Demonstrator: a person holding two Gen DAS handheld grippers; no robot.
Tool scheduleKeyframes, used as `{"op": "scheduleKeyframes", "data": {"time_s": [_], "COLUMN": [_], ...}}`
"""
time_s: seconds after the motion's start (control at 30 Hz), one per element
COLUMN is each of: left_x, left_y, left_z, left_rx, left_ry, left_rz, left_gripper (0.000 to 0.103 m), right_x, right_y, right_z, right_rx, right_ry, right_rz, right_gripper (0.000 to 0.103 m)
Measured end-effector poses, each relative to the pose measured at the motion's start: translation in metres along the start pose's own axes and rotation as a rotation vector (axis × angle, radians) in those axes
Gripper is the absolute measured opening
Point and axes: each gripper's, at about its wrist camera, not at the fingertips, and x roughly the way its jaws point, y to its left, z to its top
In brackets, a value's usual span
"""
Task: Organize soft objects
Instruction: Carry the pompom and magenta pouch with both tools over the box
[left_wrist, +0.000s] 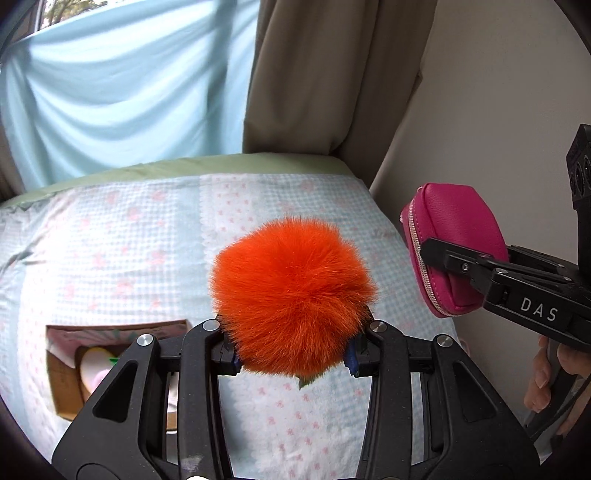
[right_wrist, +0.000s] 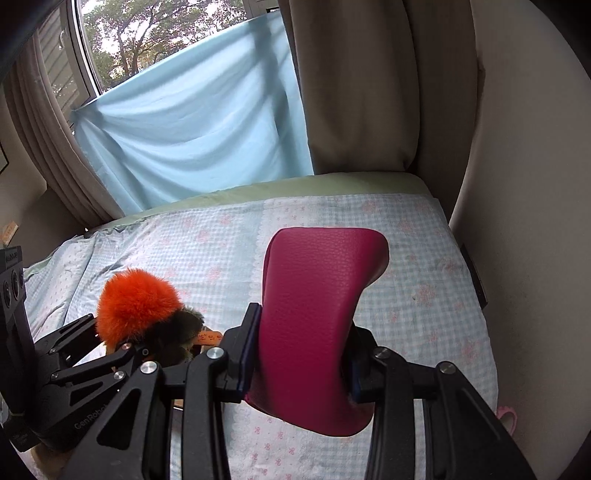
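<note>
Left gripper (left_wrist: 293, 356) clamped on an orange pompom (left_wrist: 293, 295), jaws pressed into the fur on both sides; a bit of green shows under it. Held above the bedspread (left_wrist: 147, 240). Below and left of this gripper, a cardboard box (left_wrist: 62, 387) with a pale soft thing inside (blurred). Right gripper (right_wrist: 301, 363) closed tight on a pink pouch (right_wrist: 317, 314), squeezing its middle; the pouch is to the right of the left gripper, well apart from the pompom.

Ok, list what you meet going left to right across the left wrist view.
Cardboard box on the bed → orange pompom clamped in the left gripper → pink pouch clamped in the right gripper → the person's hand at the far right.
</note>
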Motion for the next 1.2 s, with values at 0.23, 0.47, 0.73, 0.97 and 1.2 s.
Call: {"op": "scheduleKeyframes", "data": {"time_s": [0.23, 0.47, 0.73, 0.97, 1.2], "left_x": [-0.056, -0.078, -0.075, -0.031, 0.032], "left_y": [0.08, 0.166, 0.246, 0.282, 0.303], "left_z": [-0.019, -0.048, -0.083, -0.101, -0.125], "left_rx": [-0.028, -0.061, -0.107, -0.09, -0.082], "left_ry": [0.021, 0.068, 0.147, 0.264, 0.384], "left_rz": [0.065, 0.146, 0.187, 0.195, 0.191], "left_gripper": [0.035, 0.035, 0.035, 0.035, 0.035], "right_x": [-0.006, 0.029, 0.085, 0.142, 0.205], "right_y": [0.094, 0.17, 0.228, 0.246, 0.236], "right_z": [-0.015, -0.035, -0.062, -0.081, -0.101], "right_rx": [-0.009, -0.037, -0.051, -0.075, -0.063], "right_ry": [0.013, 0.082, 0.189, 0.308, 0.418], "right_rz": [0.062, 0.129, 0.152, 0.13, 0.083], "right_gripper": [0.036, 0.036, 0.036, 0.036, 0.036]}}
